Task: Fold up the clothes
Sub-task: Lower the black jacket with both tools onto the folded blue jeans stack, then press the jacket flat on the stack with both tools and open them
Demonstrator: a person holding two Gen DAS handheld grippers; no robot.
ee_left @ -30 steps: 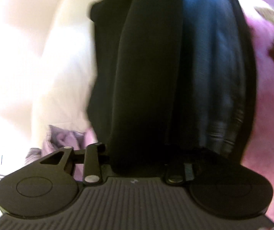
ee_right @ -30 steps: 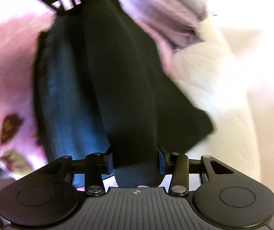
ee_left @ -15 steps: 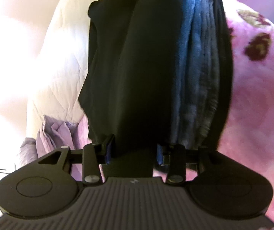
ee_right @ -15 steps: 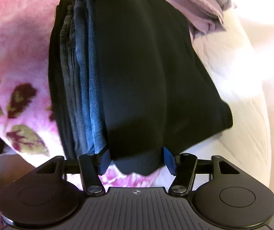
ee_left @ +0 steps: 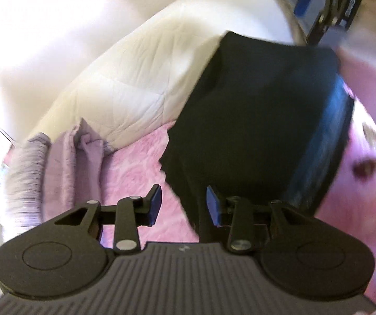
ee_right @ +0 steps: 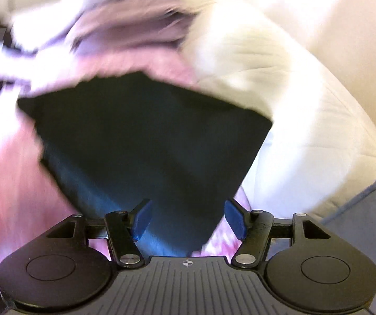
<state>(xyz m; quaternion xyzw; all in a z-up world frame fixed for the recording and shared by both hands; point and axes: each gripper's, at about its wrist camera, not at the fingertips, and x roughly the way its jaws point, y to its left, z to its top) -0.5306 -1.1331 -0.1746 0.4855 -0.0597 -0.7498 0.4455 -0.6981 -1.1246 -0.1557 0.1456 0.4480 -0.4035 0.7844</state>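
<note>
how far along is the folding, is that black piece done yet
Done: the black garment lies folded on top of the stack with blue denim on the pink floral blanket. In hand: nothing; the left hand-held gripper and right hand-held gripper are both open and clear of it. Left: the lilac clothes beside the white quilt look crumpled, probably unfolded.

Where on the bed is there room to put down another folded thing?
Free: the pink floral blanket between the crumpled lilac garment and the folded black garment, and the white quilted cover behind it. Crowded: the black garment lies on blue jeans, filling the middle.
</note>
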